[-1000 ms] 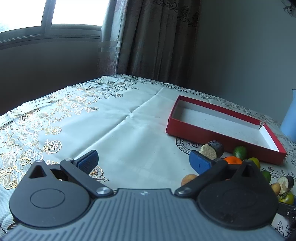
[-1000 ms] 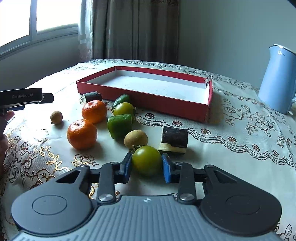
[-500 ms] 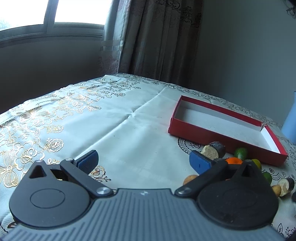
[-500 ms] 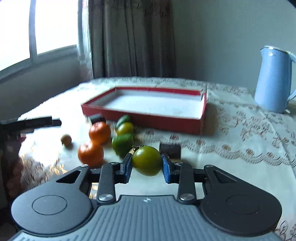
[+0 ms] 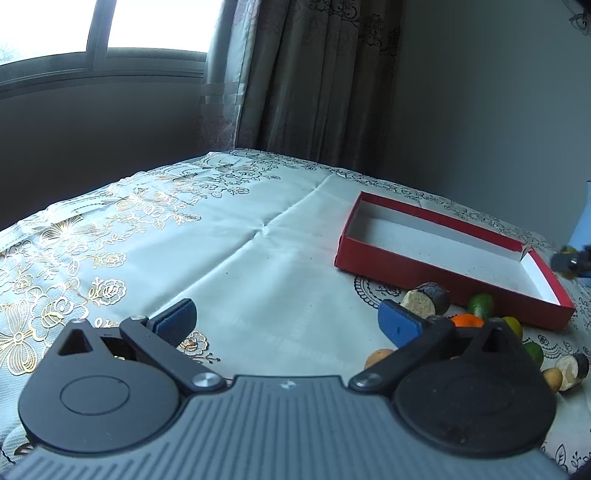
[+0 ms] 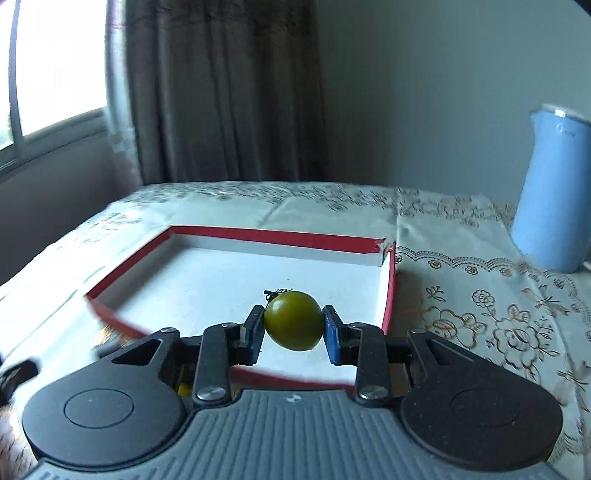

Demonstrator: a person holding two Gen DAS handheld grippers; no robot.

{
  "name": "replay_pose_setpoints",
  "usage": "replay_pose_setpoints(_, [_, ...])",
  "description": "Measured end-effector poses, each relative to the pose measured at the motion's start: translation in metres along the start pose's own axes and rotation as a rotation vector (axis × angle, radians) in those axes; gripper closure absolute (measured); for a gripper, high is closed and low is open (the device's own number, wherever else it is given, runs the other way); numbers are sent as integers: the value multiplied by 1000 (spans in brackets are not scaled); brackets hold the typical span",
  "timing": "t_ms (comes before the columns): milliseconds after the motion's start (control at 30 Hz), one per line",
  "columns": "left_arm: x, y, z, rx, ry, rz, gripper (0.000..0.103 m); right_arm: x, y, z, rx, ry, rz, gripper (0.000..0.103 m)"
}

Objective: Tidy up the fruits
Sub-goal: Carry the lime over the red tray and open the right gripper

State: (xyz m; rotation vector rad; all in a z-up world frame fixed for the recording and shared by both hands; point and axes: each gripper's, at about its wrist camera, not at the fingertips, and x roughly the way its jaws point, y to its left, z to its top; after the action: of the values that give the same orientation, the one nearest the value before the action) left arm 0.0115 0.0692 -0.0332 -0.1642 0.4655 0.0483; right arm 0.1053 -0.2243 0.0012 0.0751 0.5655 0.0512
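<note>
Your right gripper (image 6: pixel 293 323) clamps the green tomato (image 6: pixel 293 320) above the red box (image 6: pixel 388 291), near its right wall, ready for release; your left gripper (image 5: pixel 286 321) waits, jaws apart.

Both tongs look alike: left tongs (image 5: pixel 286 323) and right tongs (image 6: pixel 293 328) have a ribbed grey body, two round black discs, black arms with silver screws (one each), and blue pads (image 5: pixel 400 326)

Dim room, window (image 5: pixel 110 33) glare, fisheye-bent, blurred edges
</note>
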Motion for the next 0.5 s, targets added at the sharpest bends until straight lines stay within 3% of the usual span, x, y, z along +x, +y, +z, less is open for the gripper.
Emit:
replay_pose_setpoints(200, [-2, 1, 0, -1, -9, -11, 0, 44, -15, 8, 24, 57, -65, 70])
replay_pose_setpoints(500, [0, 0, 1, 1, -6, -25, 0, 72, -22, 6, 42, 96, -125, 70])
